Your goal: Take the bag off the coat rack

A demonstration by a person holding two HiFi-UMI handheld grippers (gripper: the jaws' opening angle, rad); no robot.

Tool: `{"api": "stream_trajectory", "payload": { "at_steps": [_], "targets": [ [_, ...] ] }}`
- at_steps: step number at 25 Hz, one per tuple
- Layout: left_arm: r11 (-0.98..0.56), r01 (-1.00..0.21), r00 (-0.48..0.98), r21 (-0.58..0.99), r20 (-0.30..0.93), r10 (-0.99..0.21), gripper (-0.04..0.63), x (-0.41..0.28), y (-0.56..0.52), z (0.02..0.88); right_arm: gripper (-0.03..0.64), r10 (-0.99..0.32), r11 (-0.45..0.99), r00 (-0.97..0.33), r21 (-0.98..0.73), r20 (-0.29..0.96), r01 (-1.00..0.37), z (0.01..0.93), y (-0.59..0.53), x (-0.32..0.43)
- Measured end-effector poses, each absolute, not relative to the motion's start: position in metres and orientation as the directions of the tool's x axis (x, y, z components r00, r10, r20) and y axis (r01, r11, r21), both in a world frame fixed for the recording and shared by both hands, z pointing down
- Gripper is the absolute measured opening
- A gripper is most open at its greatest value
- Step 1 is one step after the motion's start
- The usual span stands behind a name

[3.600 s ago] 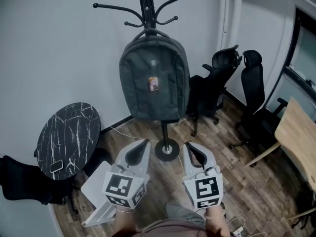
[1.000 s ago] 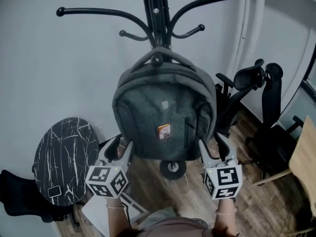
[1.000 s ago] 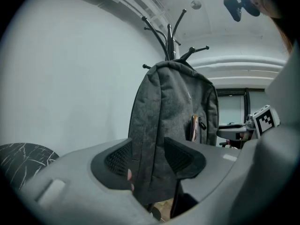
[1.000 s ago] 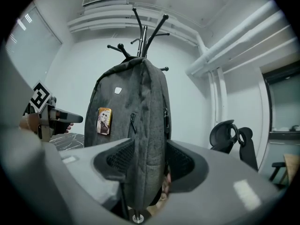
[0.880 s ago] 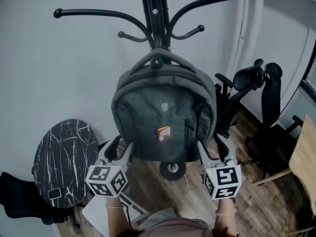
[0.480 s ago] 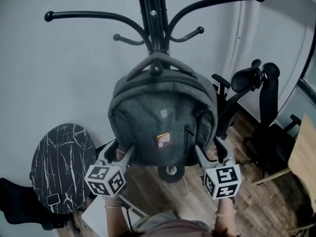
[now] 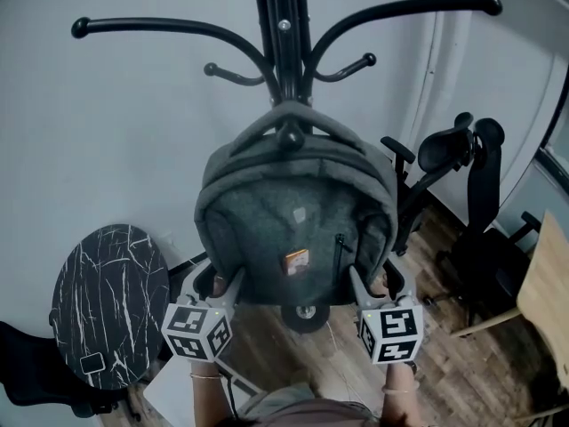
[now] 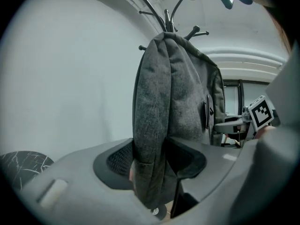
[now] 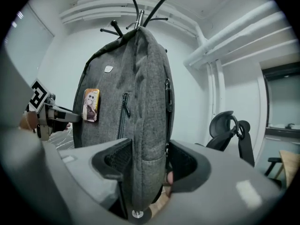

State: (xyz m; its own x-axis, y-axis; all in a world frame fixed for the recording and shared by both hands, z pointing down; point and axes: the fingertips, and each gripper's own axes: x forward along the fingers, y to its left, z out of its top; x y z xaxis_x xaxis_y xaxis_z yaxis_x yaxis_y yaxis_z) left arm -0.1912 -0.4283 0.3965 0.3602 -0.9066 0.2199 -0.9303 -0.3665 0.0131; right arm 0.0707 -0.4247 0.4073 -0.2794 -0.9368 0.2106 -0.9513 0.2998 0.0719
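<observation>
A dark grey backpack (image 7: 293,229) hangs by its top handle (image 7: 286,114) on a peg of the black coat rack (image 7: 283,25). My left gripper (image 7: 218,281) clasps the bag's lower left edge, and my right gripper (image 7: 373,278) clasps its lower right edge. In the left gripper view the backpack (image 8: 173,93) fills the gap of the left gripper (image 8: 150,159), its fabric against both pads. The right gripper view shows the same for the backpack (image 9: 140,88) and right gripper (image 9: 143,162). Both pairs of jaws are closing on the fabric. A small picture tag (image 9: 91,105) sits on the bag's front.
A round black marble table (image 7: 107,305) stands low at the left. Black office chairs (image 7: 462,176) stand at the right, with a wooden tabletop (image 7: 547,283) at the right edge. The rack's round base (image 7: 304,311) sits on the wood floor below the bag. A white wall lies behind.
Both grippers came up from near the floor to the bag's lower corners. Over the last second they rose slightly with the bag's bottom, which now bunches upward; the handle stays on the peg.
</observation>
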Motion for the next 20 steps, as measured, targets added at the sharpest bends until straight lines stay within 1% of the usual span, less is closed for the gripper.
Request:
{"api": "stream_trajectory", "payload": {
  "at_steps": [3,10,20],
  "targets": [
    [-0.360,-0.933,0.351,-0.001,0.210,-0.912,0.194,-0.190,-0.427,0.395,0.221,-0.942,0.293,-0.271,0.090,0.200,-0.952,0.407,-0.422,0.069],
    [-0.334,-0.942,0.325,-0.029,0.166,-0.931,0.145,-0.190,-0.421,0.392,0.164,-0.961,0.257,-0.236,0.147,0.145,-0.955,0.402,-0.413,0.061],
    [-0.306,-0.951,0.299,-0.046,0.117,-0.947,0.100,-0.186,-0.408,0.382,0.115,-0.973,0.231,-0.222,0.190,0.070,-0.954,0.391,-0.397,0.057]
  ]
}}
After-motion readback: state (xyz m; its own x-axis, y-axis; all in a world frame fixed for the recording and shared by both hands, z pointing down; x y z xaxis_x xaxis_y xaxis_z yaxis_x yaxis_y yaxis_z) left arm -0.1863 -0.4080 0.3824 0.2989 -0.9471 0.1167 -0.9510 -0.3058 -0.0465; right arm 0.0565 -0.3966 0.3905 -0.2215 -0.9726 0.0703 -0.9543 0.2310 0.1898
